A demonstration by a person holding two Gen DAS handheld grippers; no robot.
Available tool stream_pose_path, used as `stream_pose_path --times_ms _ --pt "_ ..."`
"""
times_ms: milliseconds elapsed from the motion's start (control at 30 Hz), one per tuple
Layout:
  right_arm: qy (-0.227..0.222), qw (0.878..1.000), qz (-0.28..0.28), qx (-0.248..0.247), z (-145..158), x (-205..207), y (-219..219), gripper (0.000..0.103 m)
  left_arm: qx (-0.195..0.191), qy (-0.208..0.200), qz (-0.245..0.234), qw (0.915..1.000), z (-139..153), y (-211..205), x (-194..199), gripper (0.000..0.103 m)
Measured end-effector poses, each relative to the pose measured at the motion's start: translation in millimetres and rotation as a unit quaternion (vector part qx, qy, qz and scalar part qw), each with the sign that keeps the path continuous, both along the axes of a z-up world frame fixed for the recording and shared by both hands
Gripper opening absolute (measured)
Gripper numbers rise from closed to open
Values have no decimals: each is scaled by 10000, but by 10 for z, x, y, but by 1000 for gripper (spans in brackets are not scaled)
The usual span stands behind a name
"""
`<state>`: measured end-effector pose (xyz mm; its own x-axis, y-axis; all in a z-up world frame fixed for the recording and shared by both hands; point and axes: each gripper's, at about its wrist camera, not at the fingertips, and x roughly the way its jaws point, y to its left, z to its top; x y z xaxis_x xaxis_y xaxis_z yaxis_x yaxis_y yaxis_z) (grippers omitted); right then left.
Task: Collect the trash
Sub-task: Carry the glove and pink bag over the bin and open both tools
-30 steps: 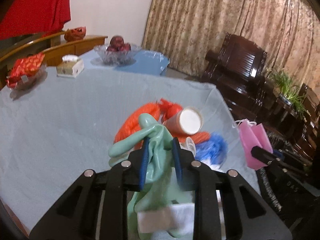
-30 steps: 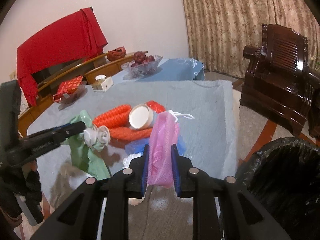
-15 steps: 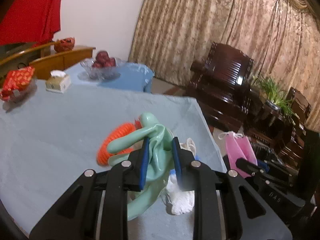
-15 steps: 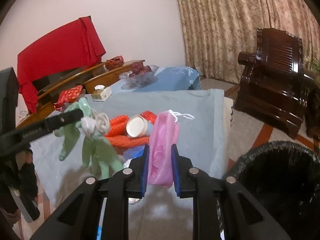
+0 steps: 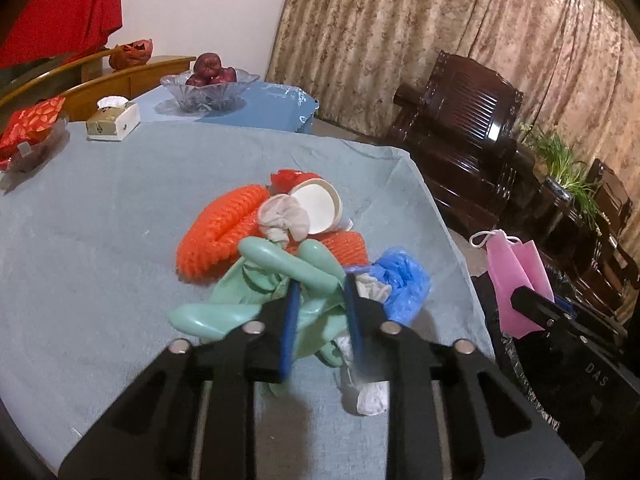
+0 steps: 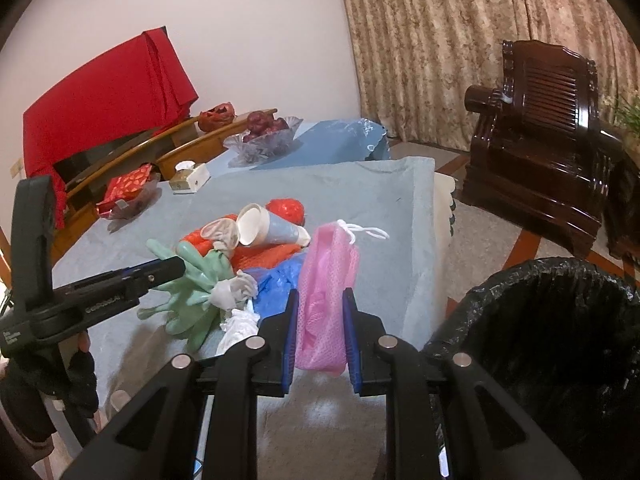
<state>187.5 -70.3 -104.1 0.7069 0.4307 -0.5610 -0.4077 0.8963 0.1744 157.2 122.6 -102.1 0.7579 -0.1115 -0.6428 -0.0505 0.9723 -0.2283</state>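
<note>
My left gripper [image 5: 320, 292] is shut on a green rubber glove [image 5: 280, 272], held low over the trash pile on the grey-clothed table [image 5: 100, 220]; it also shows in the right wrist view [image 6: 192, 284]. The pile holds an orange foam net [image 5: 220, 232], a paper cup [image 5: 316, 208], a blue plastic bag [image 5: 404, 280] and white crumpled paper [image 5: 370, 396]. My right gripper [image 6: 320, 300] is shut on a pink mesh bag [image 6: 326, 300], held off the table's edge, left of the black-lined trash bin [image 6: 552, 344].
At the table's far side stand a glass bowl of fruit [image 5: 208, 86], a tissue box [image 5: 114, 120] and a red packet in a dish [image 5: 30, 130]. Dark wooden armchairs [image 6: 544, 136] and a plant [image 5: 560, 164] stand to the right.
My left gripper with the green glove has come back down to the pile after being lifted. My right gripper with the pink bag has shifted slightly towards the bin.
</note>
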Motion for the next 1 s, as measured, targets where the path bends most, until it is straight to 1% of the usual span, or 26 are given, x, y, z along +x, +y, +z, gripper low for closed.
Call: stream_pose_path --times_ms 67,167,367,500,633,767,1000 --pt "-1 10000 27 -26 -1 3 13 21 5 -3 -28 10000 -7 -8 -21 12" --pt "-15 10000 40 -37 24 14 17 21 13 -63 -35 10000 22 -37 -99 10" --pt "-100 9999 48 -24 85 -7 7 21 -128 -432 -184 9988 290 -87 -310 8" --pt "-149 9999 30 -17 131 -17 -24 21 -194 -510 -332 9980 369 -194 -383 8" --pt "-224 9997 -38 -28 200 -95 -121 21 -154 -504 -539 9972 369 -391 -410 8" --pt "-304 9993 -224 -33 283 -216 -313 21 -172 -487 -823 9953 365 -622 -372 8" --pt "-370 9967 -723 -47 391 -413 -811 21 -257 -527 -1440 9878 377 -1148 -250 8"
